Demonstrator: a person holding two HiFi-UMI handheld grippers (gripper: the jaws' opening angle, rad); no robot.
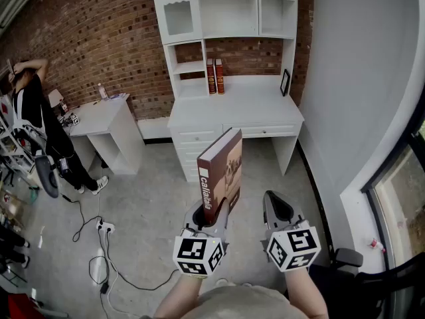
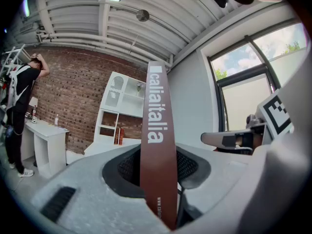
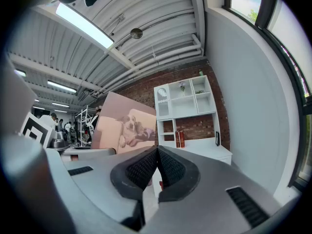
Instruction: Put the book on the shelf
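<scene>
At the far left stands a person [image 1: 36, 111]. The left hand-held gripper [image 1: 211, 219] clamps the lower end of a brown book [image 1: 220, 177], held upright in the air. Just right of it, the right hand-held gripper [image 1: 277, 208] has its jaws pressed together, empty. The white shelf [image 1: 229, 18] stands well ahead, above its tabletop [image 1: 259, 108].

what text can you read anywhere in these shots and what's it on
"caliaitalia": spine of the brown book.
"www.cali": small print low on that spine, the rest is cut off.
Two red books on the desk: spine print too small to read.
Marker cubes: patterns only, no words.
</scene>
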